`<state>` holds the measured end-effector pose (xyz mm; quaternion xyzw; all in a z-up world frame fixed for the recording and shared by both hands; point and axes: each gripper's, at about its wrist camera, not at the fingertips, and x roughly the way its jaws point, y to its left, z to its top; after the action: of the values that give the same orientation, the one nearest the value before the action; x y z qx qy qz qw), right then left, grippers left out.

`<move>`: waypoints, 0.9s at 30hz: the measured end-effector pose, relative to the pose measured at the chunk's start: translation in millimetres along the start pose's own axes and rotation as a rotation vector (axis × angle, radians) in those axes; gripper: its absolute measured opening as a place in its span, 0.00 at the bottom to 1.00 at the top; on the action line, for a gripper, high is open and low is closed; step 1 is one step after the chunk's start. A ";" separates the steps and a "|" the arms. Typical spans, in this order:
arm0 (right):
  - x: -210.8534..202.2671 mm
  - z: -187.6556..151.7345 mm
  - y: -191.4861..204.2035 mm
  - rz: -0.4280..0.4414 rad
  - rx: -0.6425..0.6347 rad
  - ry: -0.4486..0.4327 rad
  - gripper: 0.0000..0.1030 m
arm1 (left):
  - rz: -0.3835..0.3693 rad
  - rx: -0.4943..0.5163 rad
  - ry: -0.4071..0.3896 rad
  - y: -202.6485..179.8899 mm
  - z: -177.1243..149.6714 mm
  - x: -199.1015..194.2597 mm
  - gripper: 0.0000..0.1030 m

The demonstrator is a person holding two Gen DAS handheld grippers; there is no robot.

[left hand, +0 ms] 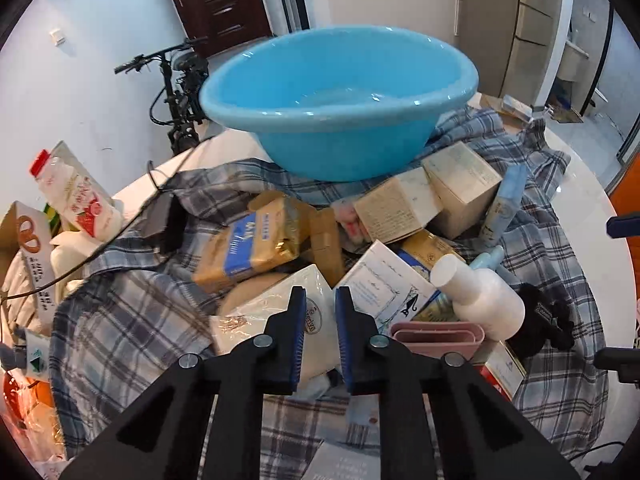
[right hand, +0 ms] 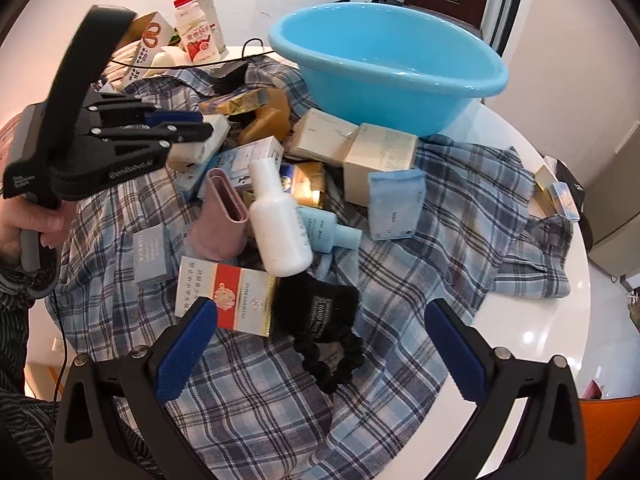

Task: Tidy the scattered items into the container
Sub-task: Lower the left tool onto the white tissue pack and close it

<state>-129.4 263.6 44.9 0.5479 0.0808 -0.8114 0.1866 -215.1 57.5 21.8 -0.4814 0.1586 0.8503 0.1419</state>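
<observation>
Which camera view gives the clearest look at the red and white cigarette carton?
The right wrist view: the red and white cigarette carton lies near the picture's middle, its printed face readable. The left wrist view shows only a corner of it, mostly hidden behind the left gripper.

Both fisheye views are evenly and brightly lit by soft indoor light — hard shadows are hardly seen. Small white highlights are caught on the glossy rim of the blue basin, and a broader glare is thrown off the white tabletop. Straight lines are bent strongly toward the edges, where the frames are closed off by black corners. A pinkish cast is seen at the left margins. The centre is rendered sharply — only slight softness is noticed outward.
</observation>
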 end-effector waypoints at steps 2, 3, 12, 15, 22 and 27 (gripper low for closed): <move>2.2 0.1 2.1 0.010 0.002 0.008 1.00 | 0.006 0.013 -0.003 0.9 -1.7 -5.5 0.16; 3.2 0.2 3.0 0.013 0.003 0.010 1.00 | 0.010 0.015 -0.007 2.0 -2.7 -7.8 0.16; 5.1 0.7 8.8 0.020 -0.007 0.013 1.00 | 0.065 0.049 0.002 -1.2 -15.3 -7.3 0.84; 5.2 1.7 8.1 0.019 -0.003 0.013 1.00 | 0.049 0.035 0.026 -2.7 -15.8 -0.9 0.84; 8.0 -1.0 3.7 0.020 0.009 0.020 1.00 | 0.015 -0.037 0.049 0.7 -10.4 10.5 0.84; 11.8 -1.5 -2.0 0.032 0.030 0.024 1.00 | 0.005 -0.065 0.083 7.2 -10.2 22.0 0.84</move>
<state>-132.8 263.5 33.3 0.5614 0.0620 -0.8030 0.1902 -220.9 48.8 -1.1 -0.5202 0.1376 0.8346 0.1175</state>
